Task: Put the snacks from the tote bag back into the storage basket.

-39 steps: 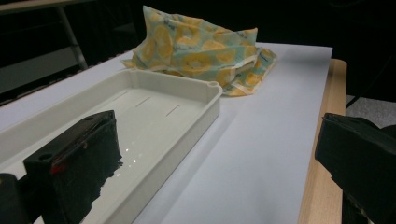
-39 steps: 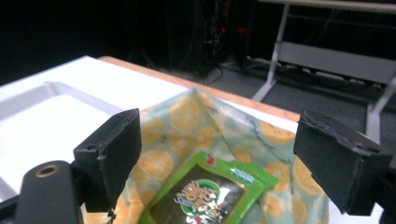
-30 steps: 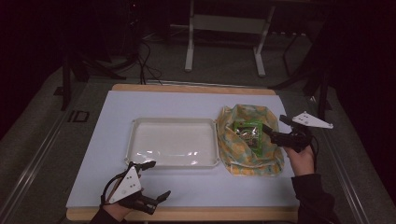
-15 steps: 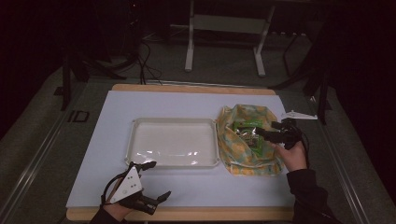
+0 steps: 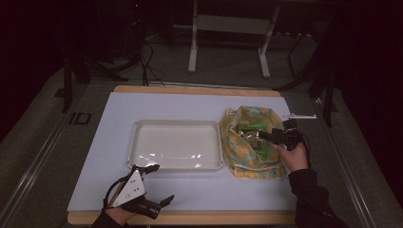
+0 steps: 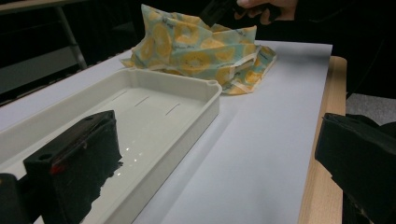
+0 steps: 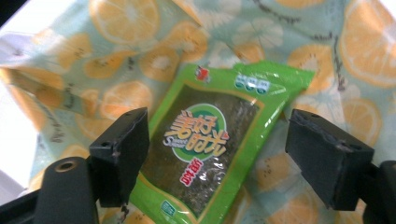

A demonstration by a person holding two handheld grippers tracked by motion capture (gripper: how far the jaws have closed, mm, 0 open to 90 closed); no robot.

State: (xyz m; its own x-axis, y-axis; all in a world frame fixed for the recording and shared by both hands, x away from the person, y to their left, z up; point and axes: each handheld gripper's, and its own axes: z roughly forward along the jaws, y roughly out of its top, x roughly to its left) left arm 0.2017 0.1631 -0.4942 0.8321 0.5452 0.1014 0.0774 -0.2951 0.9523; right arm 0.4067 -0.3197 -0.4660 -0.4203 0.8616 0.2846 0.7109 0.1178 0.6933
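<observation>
Hovering over the open mouth of the citrus-print cloth bag (image 5: 247,142) at the right side of the desk (image 5: 199,102): right gripper (image 5: 262,135), held in the right hand (image 5: 293,156), jaws spread wide. Lying inside the bag, framed between those jaws in the right gripper view, apart from both: green snack packet (image 7: 212,140), flat on the fabric, printed label facing up. Showing too in the high view as a green patch in the bag's opening (image 5: 249,129).

Sitting just left of the bag, touching or nearly touching its edge: white tray (image 5: 138,142), shallow, rectangular, nothing in it, glare on its floor. Lying under both: pale sheet (image 5: 199,197) covering most of the wooden top.

Resting low near the front edge, well apart from the bag: left gripper (image 5: 161,185), jaws wide apart, gripping nothing. Looking along the tray's near rim (image 6: 205,107) in the left gripper view, one jaw over the tray side, the other out past the wooden edge.
</observation>
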